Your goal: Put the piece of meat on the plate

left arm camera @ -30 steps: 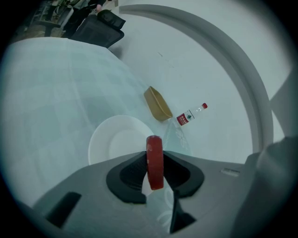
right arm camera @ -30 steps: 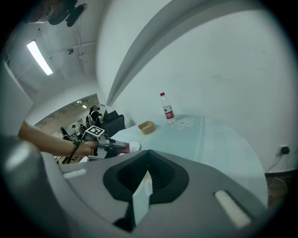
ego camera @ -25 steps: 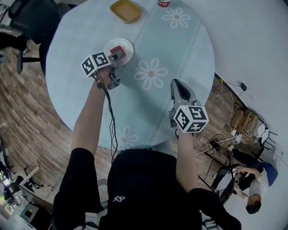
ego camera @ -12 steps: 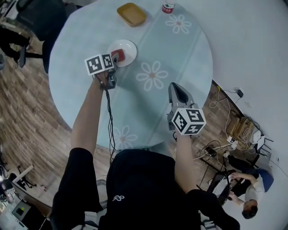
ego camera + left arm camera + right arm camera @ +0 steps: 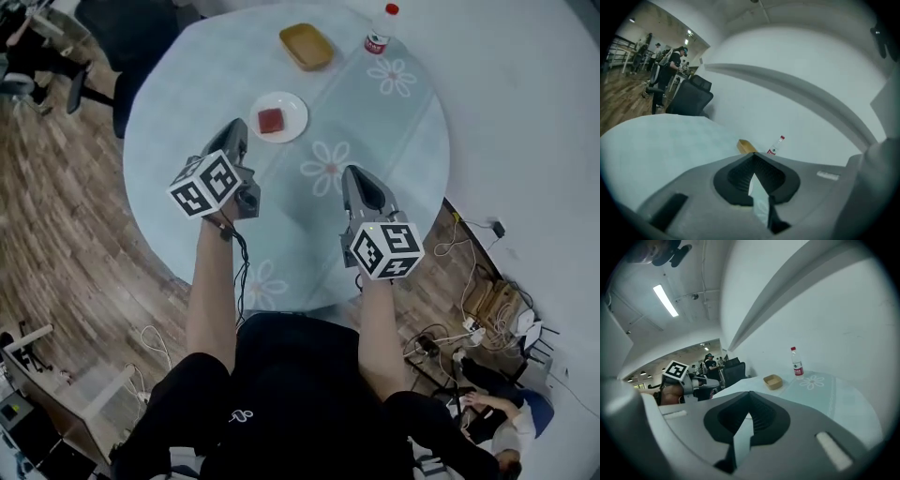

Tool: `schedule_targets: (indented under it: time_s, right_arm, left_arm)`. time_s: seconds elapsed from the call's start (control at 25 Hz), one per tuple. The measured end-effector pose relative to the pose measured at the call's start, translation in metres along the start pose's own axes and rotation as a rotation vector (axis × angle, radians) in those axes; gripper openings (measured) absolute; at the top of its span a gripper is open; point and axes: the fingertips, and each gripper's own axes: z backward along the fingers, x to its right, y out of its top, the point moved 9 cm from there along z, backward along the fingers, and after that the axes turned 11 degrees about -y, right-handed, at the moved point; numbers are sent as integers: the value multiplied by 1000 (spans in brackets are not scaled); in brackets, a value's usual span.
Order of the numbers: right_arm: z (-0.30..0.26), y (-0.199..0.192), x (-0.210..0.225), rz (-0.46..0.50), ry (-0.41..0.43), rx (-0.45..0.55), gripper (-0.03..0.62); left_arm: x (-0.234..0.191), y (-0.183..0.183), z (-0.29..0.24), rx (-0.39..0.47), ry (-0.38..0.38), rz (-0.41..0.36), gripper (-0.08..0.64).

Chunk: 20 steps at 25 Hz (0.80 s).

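The red piece of meat (image 5: 271, 119) lies on the small white plate (image 5: 293, 110) at the far side of the round pale-blue table (image 5: 394, 141). My left gripper (image 5: 236, 129) hangs above the table, short of the plate and apart from it, jaws shut with nothing between them. In the left gripper view the left gripper (image 5: 753, 161) has its dark pads meeting, and plate and meat are hidden below the jaws. My right gripper (image 5: 359, 178) hovers over the table's near right, shut and empty; the right gripper view shows the right gripper (image 5: 749, 401) closed.
A yellow dish (image 5: 306, 46) and a red-capped bottle (image 5: 378, 33) stand at the table's far edge. The same yellow dish (image 5: 746, 146) and bottle (image 5: 776, 145) appear ahead in the left gripper view. A black office chair (image 5: 131, 37) stands beyond the table, and cables (image 5: 478, 309) lie on the floor at right.
The left gripper was at the plate with the meat, opened, then drew back toward me, rose and shut, leaving the meat on the plate. The right gripper rose a little.
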Motion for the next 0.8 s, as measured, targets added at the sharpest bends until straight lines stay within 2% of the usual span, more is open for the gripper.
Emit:
schedule_targets:
  time_s: [0.12, 0.32, 0.4, 0.48, 0.6, 0.8]
  right_arm:
    - [-2, 18, -19, 12, 67, 62, 9]
    - [0, 54, -42, 50, 160, 189, 9]
    - [6, 65, -53, 88, 180, 212, 9]
    - [13, 72, -63, 133, 181, 224, 9]
    - [26, 78, -71, 198, 152, 252, 8]
    - [37, 82, -67, 224, 167, 270, 8]
  left_arm:
    - [40, 9, 39, 77, -9, -55, -8]
    - [104, 7, 81, 83, 71, -324, -6]
    - [126, 9, 95, 109, 110, -446, -6]
    - [141, 11, 108, 148, 151, -524, -6]
    - [155, 11, 117, 175, 179, -560, -6]
    - [166, 9, 117, 190, 196, -588, -6]
